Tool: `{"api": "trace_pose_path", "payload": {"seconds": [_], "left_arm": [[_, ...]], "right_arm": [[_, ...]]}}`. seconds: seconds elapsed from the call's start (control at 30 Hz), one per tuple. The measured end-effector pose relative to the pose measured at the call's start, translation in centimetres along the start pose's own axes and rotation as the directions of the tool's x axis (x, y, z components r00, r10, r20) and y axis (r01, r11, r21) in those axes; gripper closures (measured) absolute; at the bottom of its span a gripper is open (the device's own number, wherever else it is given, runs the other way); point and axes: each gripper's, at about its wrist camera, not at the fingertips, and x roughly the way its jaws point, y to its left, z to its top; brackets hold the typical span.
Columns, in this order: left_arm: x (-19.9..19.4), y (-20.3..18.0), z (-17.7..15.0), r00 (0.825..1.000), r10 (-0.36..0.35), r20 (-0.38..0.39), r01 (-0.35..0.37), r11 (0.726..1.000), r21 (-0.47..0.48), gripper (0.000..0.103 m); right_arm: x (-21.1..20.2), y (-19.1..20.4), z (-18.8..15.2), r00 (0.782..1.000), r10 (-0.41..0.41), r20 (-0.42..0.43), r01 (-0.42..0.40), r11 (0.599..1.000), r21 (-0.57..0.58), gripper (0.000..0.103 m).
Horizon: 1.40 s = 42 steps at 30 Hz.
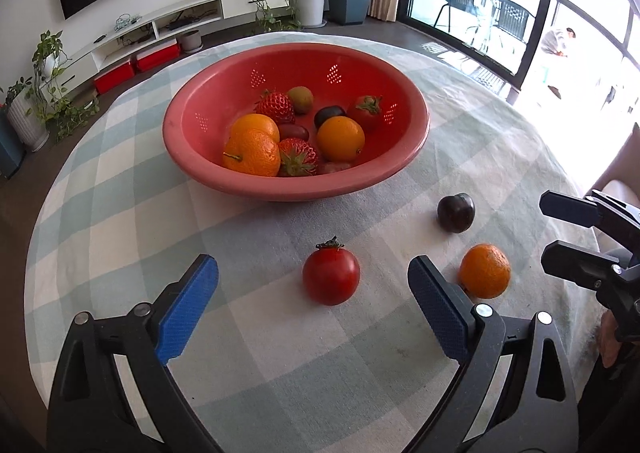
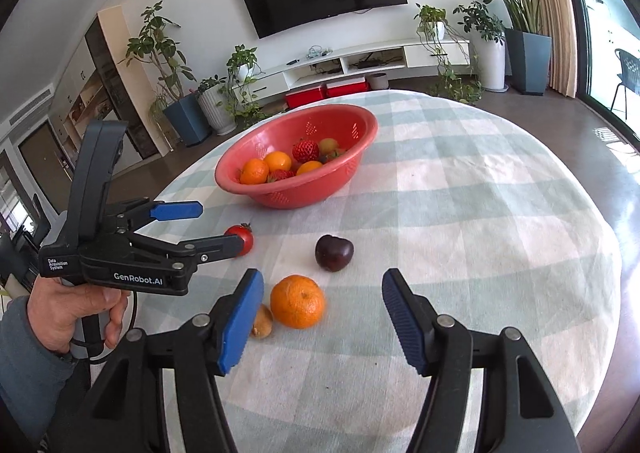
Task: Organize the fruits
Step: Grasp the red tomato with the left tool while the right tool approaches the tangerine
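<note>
Nearest the right gripper [image 2: 322, 317], whose fingers stand about half open with nothing between the pads, lies a mandarin [image 2: 297, 301] on the checked cloth of the worktop [image 2: 480, 213]. It sits left of the line between the fingers, just beside the left pad, and a small brownish fruit [image 2: 262, 321] touches or nearly touches it, half hidden behind that pad. If this gripper drops straight down, the left finger may land on the mandarin or knock the small fruit, and either could roll off the near edge.

The left gripper [image 1: 313, 307] is spread wide and empty, with the tomato [image 1: 331, 275] lying between and just beyond its fingertips. The fruit is round and smooth; closing off-centre would likely squirt it out sideways, and too hard a squeeze could bruise or split it. The mandarin sits just right of this gripper's right finger, so a sideways drift could push it.

The two grippers work close together here, and both reaching at once risks a collision of the tools.

A little farther lies a dark plum [image 2: 334, 252], apart from the others and free to roll if nudged.

Farthest is the red bowl [image 1: 192, 141], already holding oranges, strawberries and other fruit. It is fairly full toward the near side, so a fruit released from too high could bounce off the pile and back onto the cloth.
</note>
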Motion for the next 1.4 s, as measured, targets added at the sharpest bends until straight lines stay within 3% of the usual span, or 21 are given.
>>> {"api": "trace_pose_path", "payload": {"seconds": [0.13, 0.23, 0.3, 0.6, 0.9, 1.4], "left_arm": [[1.2, 0.6, 0.0, 1.0, -0.012, -0.019, 0.012, 1.0, -0.019, 0.014], [1.9, 0.9, -0.1, 0.999, -0.024, -0.03, 0.024, 0.999, -0.025, 0.028], [2.4, 0.9, -0.2, 0.998, -0.033, -0.044, 0.033, 0.999, -0.019, 0.044], [2.8, 0.9, -0.3, 0.998, -0.055, -0.028, 0.054, 0.998, -0.013, 0.063], [2.4, 0.8, -0.5, 0.998, -0.066, -0.016, 0.066, 0.998, -0.019, 0.07], [0.2, 1.9, -1.0, 0.994, -0.104, 0.043, 0.107, 0.991, -0.075, 0.07]], "right_arm": [[0.5, -0.4, -0.5, 1.0, 0.005, -0.011, -0.004, 1.0, 0.013, 0.037], [0.7, -0.3, -0.8, 1.0, 0.003, -0.021, -0.003, 1.0, 0.012, 0.038], [0.7, -0.1, -0.9, 1.0, -0.001, -0.021, 0.001, 1.0, 0.0, 0.038], [0.9, -0.1, -1.2, 0.999, -0.014, -0.032, 0.014, 1.0, 0.001, 0.04], [1.4, 0.3, -1.5, 0.997, -0.023, -0.073, 0.021, 0.999, -0.027, 0.045], [3.0, 1.9, -0.8, 0.987, -0.052, -0.153, 0.039, 0.995, -0.089, 0.046]]}}
